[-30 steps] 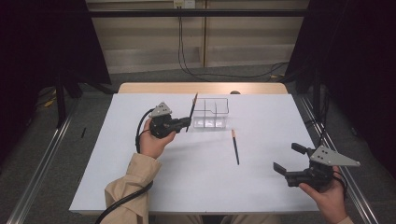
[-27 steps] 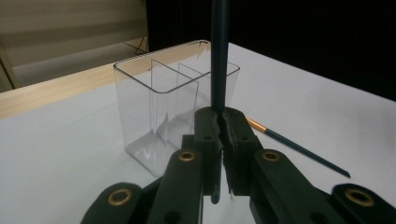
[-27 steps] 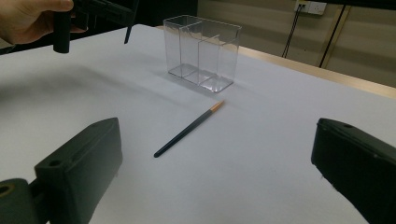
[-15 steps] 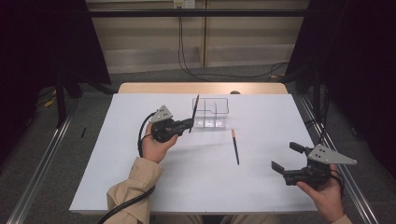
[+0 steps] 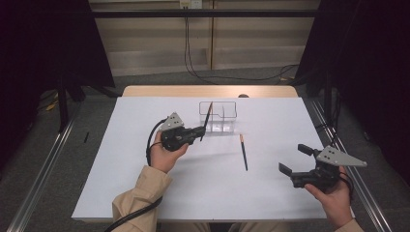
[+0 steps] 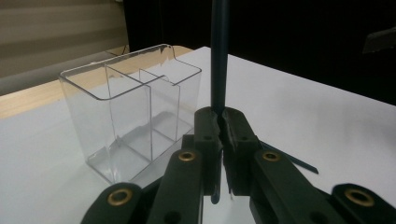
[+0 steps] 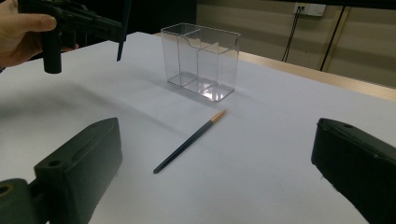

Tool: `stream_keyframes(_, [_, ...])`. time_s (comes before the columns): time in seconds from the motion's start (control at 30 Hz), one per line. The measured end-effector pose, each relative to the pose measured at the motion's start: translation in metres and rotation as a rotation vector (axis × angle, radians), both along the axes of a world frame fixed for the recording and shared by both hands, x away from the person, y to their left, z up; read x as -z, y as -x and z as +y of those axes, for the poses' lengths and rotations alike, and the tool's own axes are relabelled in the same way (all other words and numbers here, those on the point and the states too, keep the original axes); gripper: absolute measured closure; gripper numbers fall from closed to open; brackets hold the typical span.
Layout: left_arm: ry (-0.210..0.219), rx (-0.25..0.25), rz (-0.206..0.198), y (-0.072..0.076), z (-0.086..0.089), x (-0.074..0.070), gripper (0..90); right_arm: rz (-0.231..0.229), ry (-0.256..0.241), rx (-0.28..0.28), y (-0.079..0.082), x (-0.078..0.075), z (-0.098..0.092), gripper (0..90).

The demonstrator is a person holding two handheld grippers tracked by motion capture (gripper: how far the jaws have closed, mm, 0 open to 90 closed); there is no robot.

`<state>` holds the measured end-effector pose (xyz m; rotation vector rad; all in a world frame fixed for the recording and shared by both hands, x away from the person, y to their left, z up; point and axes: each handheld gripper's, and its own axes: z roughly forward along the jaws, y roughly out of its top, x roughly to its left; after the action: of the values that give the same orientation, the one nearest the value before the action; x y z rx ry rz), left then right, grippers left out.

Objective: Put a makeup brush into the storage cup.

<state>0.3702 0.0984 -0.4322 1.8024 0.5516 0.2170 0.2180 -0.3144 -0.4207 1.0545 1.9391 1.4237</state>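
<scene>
Both grippers are black, the left gripper [image 5: 200,131] with brass-coloured rivets. Held pencil [image 6: 218,56] looks dark teal-blue, the loose pencil [image 5: 243,152] same dark body with an orange tip. Organizer box [image 5: 218,116] is clear plastic, tabletop [image 5: 125,159] plain white, sleeve [image 5: 138,198] tan.

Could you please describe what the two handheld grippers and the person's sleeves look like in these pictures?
Both are black pistol-style tools. The left gripper and right gripper each carry a grey three-cornered plate on top, the right one's with small red dots. A black cable loops from the left gripper. Its jaws show brass-coloured rivets in the left gripper view. The sleeve is tan.
</scene>
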Motion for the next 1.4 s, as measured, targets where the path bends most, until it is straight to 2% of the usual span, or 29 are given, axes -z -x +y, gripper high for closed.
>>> stream_keyframes(0.07, [0.015, 0.004, -0.001, 0.001, -0.001, -0.002, 85.3, -0.001, -0.003, -0.001, -0.003, -0.001, 0.002, 1.0])
stream_keyframes(0.2, [0.011, 0.008, -0.014, 0.004, -0.003, -0.004, 85.3, -0.006, -0.01, 0.001, -0.011, -0.005, 0.006, 0.9])
stream_keyframes(0.3, [0.031, 0.014, -0.014, 0.006, -0.005, -0.006, 85.3, -0.008, -0.011, -0.005, -0.017, -0.008, 0.011, 0.9])
stream_keyframes(0.4, [0.02, 0.022, -0.018, 0.007, -0.008, -0.007, 85.3, -0.003, -0.01, -0.011, -0.024, -0.01, 0.018, 0.9])
stream_keyframes(0.83, [0.027, 0.047, -0.007, 0.01, -0.018, -0.002, 85.3, -0.001, -0.02, -0.073, -0.05, -0.02, 0.054, 0.9])
stream_keyframes(1.23, [0.03, 0.073, -0.005, 0.01, -0.031, -0.001, 85.3, 0.0, -0.031, -0.108, -0.068, -0.025, 0.078, 1.0])
stream_keyframes(1.4, [0.03, 0.081, -0.005, 0.01, -0.034, -0.001, 85.3, -0.002, -0.052, -0.117, -0.075, -0.028, 0.088, 1.2])
